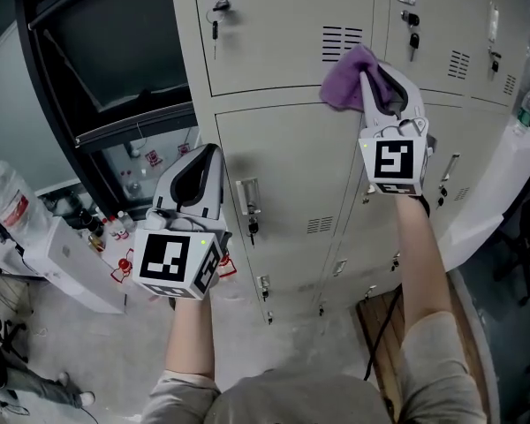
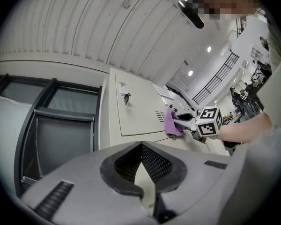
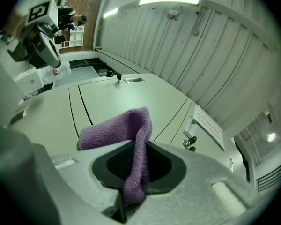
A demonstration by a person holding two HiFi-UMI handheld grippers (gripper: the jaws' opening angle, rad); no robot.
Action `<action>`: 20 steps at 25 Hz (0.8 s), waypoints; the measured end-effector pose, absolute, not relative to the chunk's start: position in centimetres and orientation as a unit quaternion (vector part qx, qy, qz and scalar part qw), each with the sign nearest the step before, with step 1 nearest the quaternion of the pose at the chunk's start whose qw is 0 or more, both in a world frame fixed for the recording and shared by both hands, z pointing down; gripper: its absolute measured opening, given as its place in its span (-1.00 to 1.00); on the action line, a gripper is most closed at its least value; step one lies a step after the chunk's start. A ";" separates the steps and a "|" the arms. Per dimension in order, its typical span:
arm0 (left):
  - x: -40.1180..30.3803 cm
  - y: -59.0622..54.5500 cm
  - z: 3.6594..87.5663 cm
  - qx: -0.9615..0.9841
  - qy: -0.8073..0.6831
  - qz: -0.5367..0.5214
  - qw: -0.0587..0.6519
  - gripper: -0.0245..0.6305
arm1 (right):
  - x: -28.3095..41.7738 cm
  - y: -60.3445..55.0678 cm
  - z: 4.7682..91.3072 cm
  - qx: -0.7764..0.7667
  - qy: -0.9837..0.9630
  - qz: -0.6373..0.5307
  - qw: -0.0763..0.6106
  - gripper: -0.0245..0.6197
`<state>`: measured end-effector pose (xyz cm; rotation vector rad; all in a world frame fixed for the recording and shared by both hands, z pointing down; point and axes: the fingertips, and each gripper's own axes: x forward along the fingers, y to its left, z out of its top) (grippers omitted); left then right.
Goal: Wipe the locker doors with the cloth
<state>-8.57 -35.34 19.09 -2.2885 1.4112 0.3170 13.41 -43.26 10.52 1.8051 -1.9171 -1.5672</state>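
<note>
Beige locker doors [image 1: 287, 162] fill the middle of the head view. My right gripper [image 1: 372, 75] is raised to the seam between an upper door [image 1: 274, 34] and the lower one. It is shut on a purple cloth [image 1: 344, 81], which is pressed to the metal just below a vent [image 1: 342, 42]. In the right gripper view the cloth [image 3: 119, 131] folds down between the pads [image 3: 161, 161]. My left gripper [image 1: 214, 152] hovers lower left before the lockers, shut and empty. The left gripper view shows the cloth [image 2: 171, 123] and the right gripper's marker cube [image 2: 210, 121] across the door.
Keys hang in locks [image 1: 215, 18] [image 1: 412, 30], and a handle plate [image 1: 249, 203] juts from the lower door. A dark window frame [image 1: 88, 78] stands at left, with a white box [image 1: 71, 259] and bottles [image 1: 115, 228] below. Wooden boards [image 1: 387, 338] lie at the lockers' foot.
</note>
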 end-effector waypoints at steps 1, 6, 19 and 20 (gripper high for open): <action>-8.7 -35.3 19.4 -0.825 0.511 0.112 0.213 -0.93 | 13.7 -43.3 10.6 0.590 -0.624 -0.510 0.040 -0.78; -9.9 -34.9 21.0 -0.811 0.528 0.102 0.228 -0.93 | 15.4 -42.3 10.8 0.595 -0.642 -0.484 -0.009 -0.75; -12.7 -33.6 28.7 -0.790 0.569 0.077 0.215 -0.93 | 16.8 -38.3 22.8 0.546 -0.760 -0.343 -0.082 -0.76; -12.8 -33.7 29.7 -0.793 0.568 0.076 0.206 -0.93 | 16.9 -38.2 24.1 0.545 -0.768 -0.326 -0.083 -0.76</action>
